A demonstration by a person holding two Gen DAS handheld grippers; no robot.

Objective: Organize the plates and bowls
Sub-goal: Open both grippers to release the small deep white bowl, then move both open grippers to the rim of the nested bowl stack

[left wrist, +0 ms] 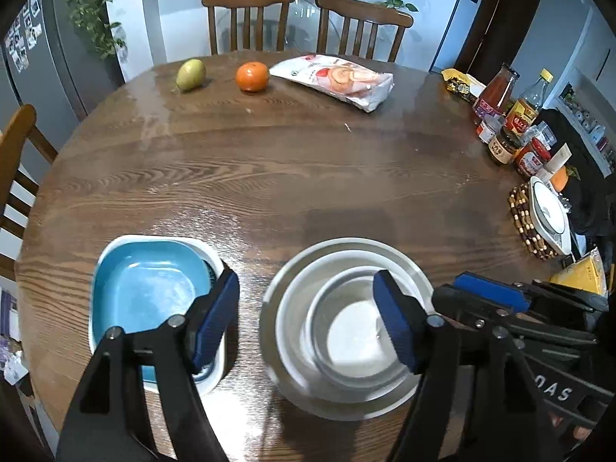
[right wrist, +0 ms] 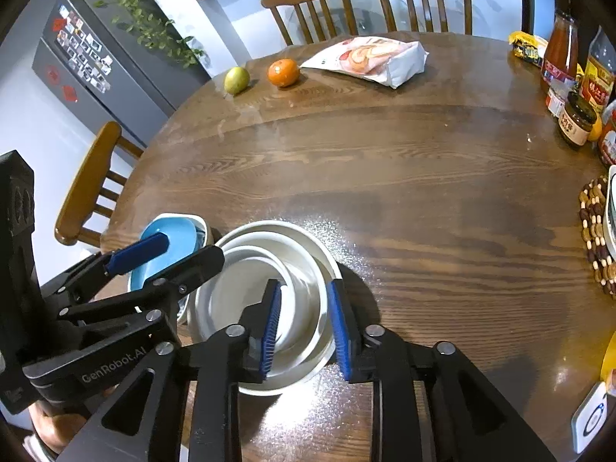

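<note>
Two stacks of dishes sit at the near edge of a round wooden table (left wrist: pixel 308 177): a nest of white bowls (left wrist: pixel 346 327) and, just beside it at nine o'clock, a blue square dish (left wrist: pixel 146 288) resting inside a white square dish (left wrist: pixel 215 254). In the right wrist view, the right gripper (right wrist: pixel 306 331) straddles the wall of the bowl stack at its near right side, one blue pad inside the bowls and the other outside the outermost rim; the jaws are parted with a visible gap, and whether the pads touch the wall cannot be told. From this gripper the stack's centre lies toward eleven o'clock. In the left wrist view, the left gripper (left wrist: pixel 308 323) is spread wide and holds nothing; one finger hangs over the blue dish's right edge at about nine o'clock, the other over the innermost bowl at three o'clock, with the gap between the stacks straight ahead at twelve. The bowls are round, mouths up, with no long axis. The blue dish is a rounded square, also mouth up, its sides roughly square to the left gripper. The right gripper looks nearer to gripping the bowls; the left is nearer the blue dish. Another white plate (left wrist: pixel 550 211) lies well apart on a beaded mat (left wrist: pixel 519 211) at three o'clock.
</note>
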